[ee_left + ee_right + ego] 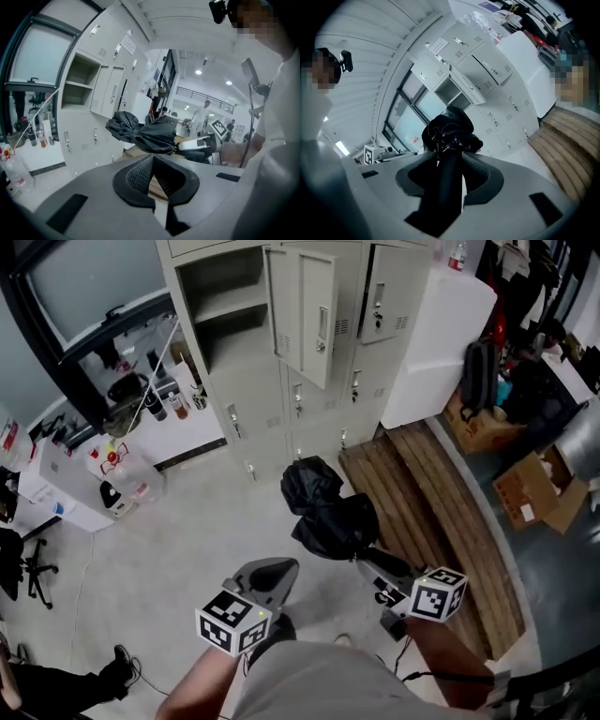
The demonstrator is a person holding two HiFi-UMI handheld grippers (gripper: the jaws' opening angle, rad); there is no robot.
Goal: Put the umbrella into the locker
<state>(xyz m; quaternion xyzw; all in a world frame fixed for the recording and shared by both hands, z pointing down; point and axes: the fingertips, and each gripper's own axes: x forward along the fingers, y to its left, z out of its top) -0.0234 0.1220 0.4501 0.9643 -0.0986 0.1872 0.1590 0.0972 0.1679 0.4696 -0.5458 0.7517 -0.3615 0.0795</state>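
My right tool pinched the umbrella by its stiff handle; the soft canopy, probably light, flopped ahead; left tool pressed together, empty; locker at eleven o'clock.

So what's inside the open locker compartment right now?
The open locker shows only one shelf dividing it, with nothing visible on either level. Its shaded back corners cannot be checked. The umbrella is outside, clamped in the right tongs.
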